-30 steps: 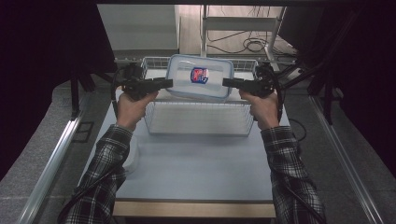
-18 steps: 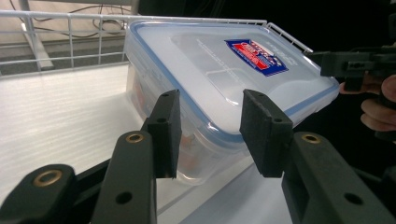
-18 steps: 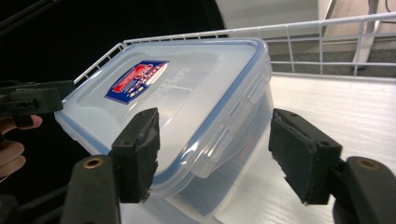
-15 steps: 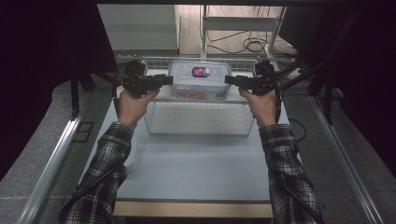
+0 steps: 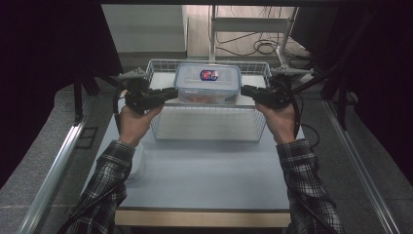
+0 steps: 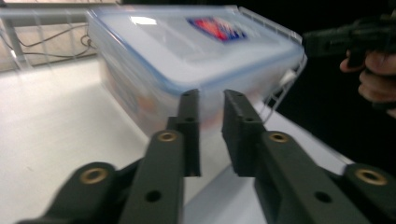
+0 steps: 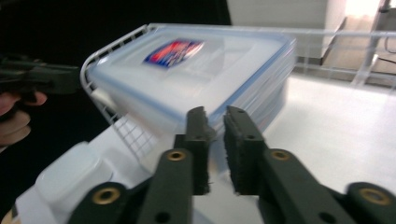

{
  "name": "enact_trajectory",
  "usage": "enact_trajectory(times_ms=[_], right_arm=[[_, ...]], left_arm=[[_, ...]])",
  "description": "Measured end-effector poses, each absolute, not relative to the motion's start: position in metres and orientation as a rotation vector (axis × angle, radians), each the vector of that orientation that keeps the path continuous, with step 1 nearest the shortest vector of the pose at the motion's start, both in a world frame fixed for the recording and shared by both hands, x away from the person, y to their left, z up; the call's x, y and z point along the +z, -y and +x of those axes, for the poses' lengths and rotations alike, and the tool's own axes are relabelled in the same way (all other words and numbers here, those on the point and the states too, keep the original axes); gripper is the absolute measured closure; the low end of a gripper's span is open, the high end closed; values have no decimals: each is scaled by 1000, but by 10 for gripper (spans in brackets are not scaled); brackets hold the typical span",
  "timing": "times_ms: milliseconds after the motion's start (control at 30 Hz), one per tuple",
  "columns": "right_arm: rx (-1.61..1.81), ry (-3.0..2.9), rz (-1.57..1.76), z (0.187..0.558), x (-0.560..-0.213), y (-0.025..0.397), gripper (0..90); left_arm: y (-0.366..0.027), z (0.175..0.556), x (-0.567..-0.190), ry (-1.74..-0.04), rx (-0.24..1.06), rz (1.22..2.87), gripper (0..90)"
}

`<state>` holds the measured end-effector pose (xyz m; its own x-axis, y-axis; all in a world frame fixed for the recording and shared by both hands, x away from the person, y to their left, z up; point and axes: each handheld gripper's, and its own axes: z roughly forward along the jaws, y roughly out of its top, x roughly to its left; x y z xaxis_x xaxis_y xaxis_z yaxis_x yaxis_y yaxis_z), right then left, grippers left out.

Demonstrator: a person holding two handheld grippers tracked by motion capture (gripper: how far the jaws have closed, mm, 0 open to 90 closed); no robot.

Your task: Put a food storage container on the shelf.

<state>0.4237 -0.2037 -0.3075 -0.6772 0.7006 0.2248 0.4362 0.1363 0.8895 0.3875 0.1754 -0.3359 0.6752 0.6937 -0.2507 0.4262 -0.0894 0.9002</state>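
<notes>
Container (image 5: 208, 83) with a blue-rimmed lid and a red-blue sticker sits in the far part of our wire basket (image 5: 209, 127) on the pale tabletop (image 5: 204, 170). We hold the left hand-held gripper (image 5: 171, 91) and the right hand-held gripper (image 5: 245, 89) at its two ends, each with jaws slightly spread, a narrow gap between them.

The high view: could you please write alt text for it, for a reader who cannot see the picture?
A clear plastic container with a blue-rimmed lid sits in a white wire basket at the far end of a pale table. A person in plaid sleeves points the left tongs and the right tongs at its two ends.
</notes>
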Motion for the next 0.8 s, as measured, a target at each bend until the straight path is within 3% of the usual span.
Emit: enact_trajectory(times_ms=[133, 800], right_arm=[[1550, -2222, 1070, 416, -320, 200, 881], [1490, -2253, 1079, 430, -338, 178, 889]], left_arm=[[-170, 388, -345, -896, 273, 1737, 899], [-155, 408, -352, -938, 312, 1789, 898]])
